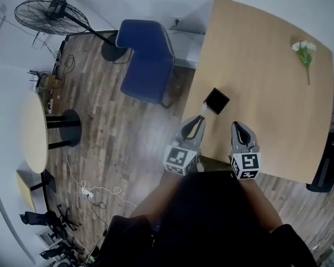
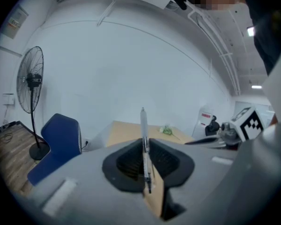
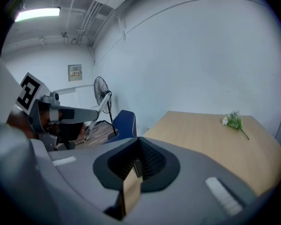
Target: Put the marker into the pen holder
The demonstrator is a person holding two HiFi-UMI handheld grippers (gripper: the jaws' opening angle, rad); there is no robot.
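**Marker clamped in the left gripper, just short of the pen holder**

The person stands at the near edge of a pale wooden counter (image 1: 267, 88), a gripper in each hand, both reaching over that edge. The left gripper (image 1: 199, 119) has its fingers closed on the marker (image 2: 143, 125), a slim pale-barrelled one. In the left gripper view it stands straight up between the ribbed pads, with most of its length clear above them.

The pen holder (image 1: 217, 100), a small black square cup, sits on the counter close to its left edge, at about 1 o'clock from the left gripper's tip. From overhead the marker's end lies close beside the holder's near-left corner. I cannot tell whether the two touch. The marker is not in the holder.

The right gripper (image 1: 237, 127) is at 3 o'clock of the left one. Its fingers are drawn together with nothing between them.

A sprig of white flowers (image 1: 304, 51) lies at the counter's far right corner, well apart from the holder. Off the counter, on the wood floor (image 1: 117, 143), a blue chair (image 1: 147, 60) stands at 10 o'clock of the holder. A standing fan (image 1: 50, 15) is beyond it, and a round table (image 1: 33, 129) is over at 9 o'clock.
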